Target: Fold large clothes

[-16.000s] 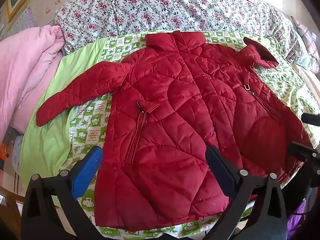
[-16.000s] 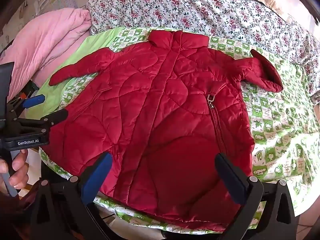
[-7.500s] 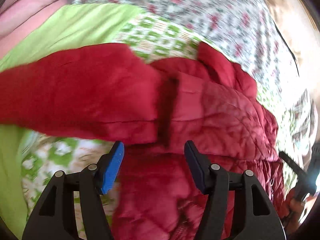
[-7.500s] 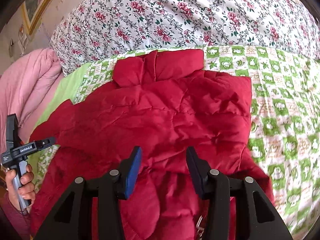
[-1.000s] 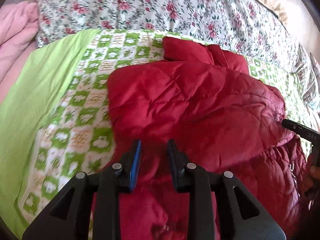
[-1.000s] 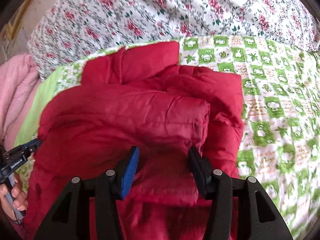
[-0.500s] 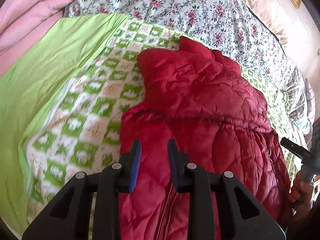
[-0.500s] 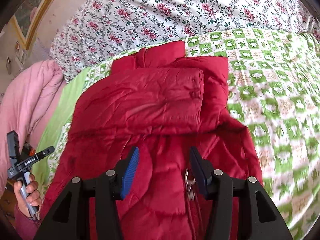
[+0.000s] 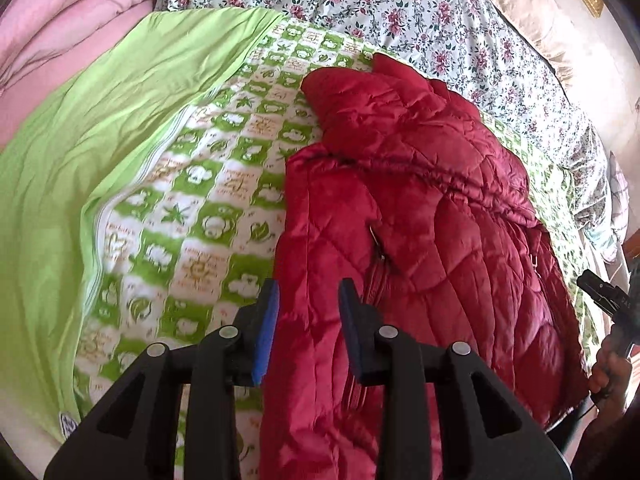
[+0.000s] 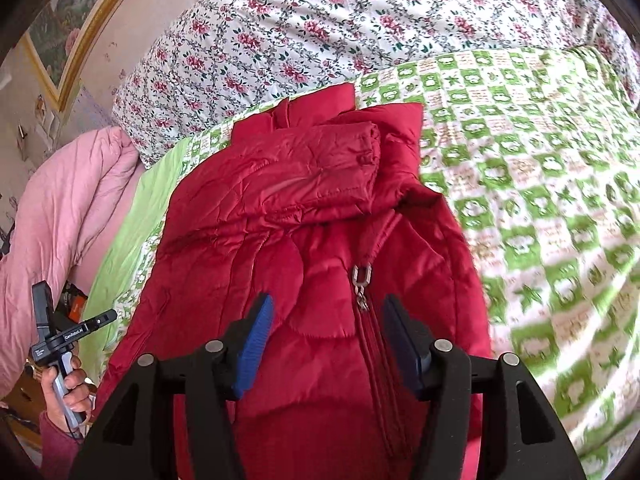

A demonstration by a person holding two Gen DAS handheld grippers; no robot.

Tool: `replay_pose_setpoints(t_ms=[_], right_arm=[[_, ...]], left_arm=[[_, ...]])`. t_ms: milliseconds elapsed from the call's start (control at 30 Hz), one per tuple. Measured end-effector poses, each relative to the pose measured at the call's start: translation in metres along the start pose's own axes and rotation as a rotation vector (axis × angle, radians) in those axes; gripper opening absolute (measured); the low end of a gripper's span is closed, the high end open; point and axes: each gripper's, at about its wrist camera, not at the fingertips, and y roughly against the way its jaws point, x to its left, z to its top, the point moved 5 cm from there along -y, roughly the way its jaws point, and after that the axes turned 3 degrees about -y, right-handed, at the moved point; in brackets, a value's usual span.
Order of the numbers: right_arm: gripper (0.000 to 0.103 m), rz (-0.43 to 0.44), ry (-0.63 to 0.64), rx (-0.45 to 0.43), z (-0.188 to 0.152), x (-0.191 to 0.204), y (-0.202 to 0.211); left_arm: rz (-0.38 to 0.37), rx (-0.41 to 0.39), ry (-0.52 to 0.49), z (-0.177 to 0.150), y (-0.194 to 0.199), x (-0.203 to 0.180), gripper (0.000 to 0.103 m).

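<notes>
Left tongs [image 9: 306,320]: since half a second ago they have drawn back toward the hem of the red jacket [image 9: 400,220], and more of the lower body now shows ahead of them. The jaws are opening; they hover over the jacket's left edge with nothing clamped between them. Just left of the tongs lies the green-checked sheet [image 9: 208,184]; farther left, the plain green sheet [image 9: 100,140] and the pink quilt [image 9: 72,12].

Right tongs [image 10: 326,332]: the jaws are opening, wider apart than a second ago, and hold nothing. The zipper pull [image 10: 362,276] sits just ahead, between the jaw tips. The folded sleeves [image 10: 288,172] lie across the chest beyond the tongs, and the collar [image 10: 312,108] lies beyond them, near the floral bedding [image 10: 320,32].

Judgement: both sleeves are already folded in, and both tongs have released and retreated toward the hem. The next step is probably to grip the hem and fold the lower half up over the sleeves.

Count:
- Jacket: one.
- Tongs: two, each held in one hand [image 10: 66,384].
- Pocket zippers visible: two.
- Bed coverings: four.
</notes>
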Motion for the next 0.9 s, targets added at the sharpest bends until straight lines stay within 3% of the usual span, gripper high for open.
replay_pose_setpoints(t_ms=[200, 467, 567, 767, 900], right_arm=[[0.06, -0.034, -0.04, -0.003, -0.013, -0.018, 0.02], [0.071, -0.101, -0.065, 0.017, -0.033, -0.041, 0.043], [0.08, -0.146, -0.048, 0.03, -0.041, -0.043, 0.047], [0.08, -0.175, 0.02, 0.084, -0.056, -0.03, 0.044], [0.081, -0.228, 0.078, 0.134, -0.074, -0.022, 0.039]], left_arm=[[-0.018, 0.027, 0.007, -0.015, 0.006, 0.001, 0.029], [0.009, 0.083, -0.032, -0.039, 0.012, 0.005, 0.031], [0.013, 0.101, -0.045, -0.047, 0.014, 0.006, 0.035], [0.01, 0.14, -0.105, -0.063, 0.014, -0.004, 0.036], [0.011, 0.15, -0.127, -0.071, 0.014, -0.009, 0.044]])
